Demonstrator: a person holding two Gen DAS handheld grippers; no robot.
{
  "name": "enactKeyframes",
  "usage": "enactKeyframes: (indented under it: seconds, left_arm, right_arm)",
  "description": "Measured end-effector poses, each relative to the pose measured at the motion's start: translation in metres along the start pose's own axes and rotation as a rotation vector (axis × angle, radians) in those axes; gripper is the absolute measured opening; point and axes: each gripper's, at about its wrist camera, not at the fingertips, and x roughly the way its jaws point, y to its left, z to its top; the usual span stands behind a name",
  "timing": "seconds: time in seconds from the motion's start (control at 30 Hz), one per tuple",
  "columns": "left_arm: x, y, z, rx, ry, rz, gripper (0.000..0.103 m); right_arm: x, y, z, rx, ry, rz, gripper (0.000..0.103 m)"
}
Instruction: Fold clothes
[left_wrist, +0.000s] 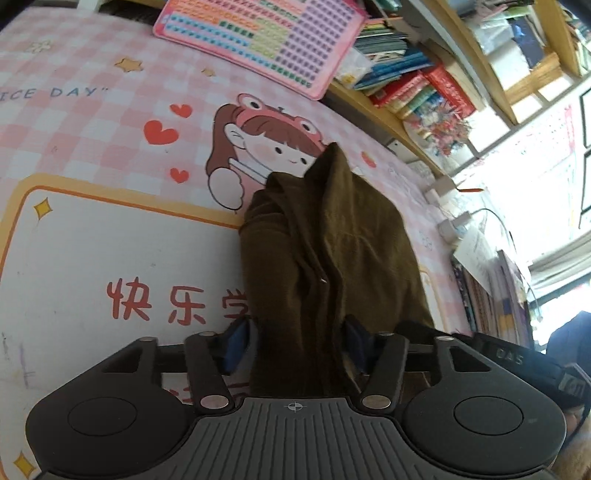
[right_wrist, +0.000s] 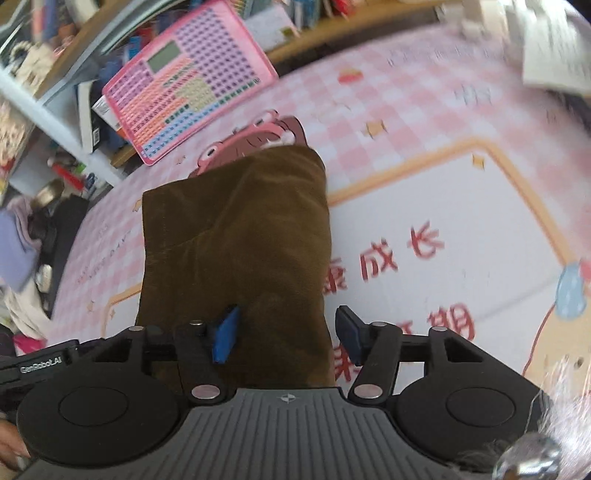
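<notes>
An olive-brown garment (left_wrist: 332, 240) lies folded into a long narrow bundle on the pink checked desk mat (left_wrist: 92, 147). Its near end runs in between the blue pads (left_wrist: 240, 343) of my left gripper (left_wrist: 297, 332), whose jaws stand apart around the cloth without squeezing it. In the right wrist view the same garment (right_wrist: 240, 229) stretches away from my right gripper (right_wrist: 286, 325). One blue pad (right_wrist: 225, 339) sits over the cloth. The other stands clear of the cloth's right edge, so this gripper is open too.
A pink keyboard-like learning board (left_wrist: 258, 40) (right_wrist: 184, 85) leans at the mat's far edge. Shelves packed with books (left_wrist: 413, 77) rise behind it. White chargers and cables (left_wrist: 454, 221) lie along the desk's right side, and clutter (right_wrist: 29, 240) crowds the left in the right wrist view.
</notes>
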Motion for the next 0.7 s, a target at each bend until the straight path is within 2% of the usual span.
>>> enactKeyframes:
  seconds: [0.2,0.27,0.33,0.4,0.47,0.53,0.6,0.67,0.7]
  left_arm:
    - [0.014,0.003,0.003,-0.037,0.014,-0.014,0.058]
    - [0.017,-0.001,0.003,-0.027,0.015,-0.012,0.053]
    - [0.018,-0.007,0.003,-0.002,0.014,0.003,0.044]
    - [0.013,-0.016,0.001,0.032,-0.002,0.013,0.036]
    - [0.006,-0.027,-0.002,0.085,-0.029,0.029,0.032]
    - [0.002,-0.038,-0.007,0.14,-0.046,0.054,0.032]
    - [0.003,-0.038,-0.009,0.144,-0.038,0.067,0.032]
    - [0.008,-0.029,-0.007,0.1,-0.007,0.065,0.035]
    - [0.008,-0.025,-0.007,0.083,-0.001,0.058,0.038]
  right_arm:
    - [0.011,-0.018,-0.001,0.166,0.056,0.084,0.056]
    - [0.012,-0.019,-0.002,0.176,0.055,0.106,0.057]
    - [0.01,-0.01,-0.003,0.124,0.045,0.094,0.048]
    - [0.009,-0.002,-0.003,0.072,0.034,0.081,0.034]
    - [0.0,0.018,-0.007,-0.086,-0.032,0.035,0.028]
    - [-0.01,0.038,-0.01,-0.244,-0.099,-0.012,0.027]
    - [-0.012,0.045,-0.014,-0.319,-0.125,-0.03,0.026]
    - [-0.006,0.037,-0.011,-0.28,-0.079,-0.023,0.028]
    - [-0.001,0.031,-0.01,-0.239,-0.042,-0.02,0.033]
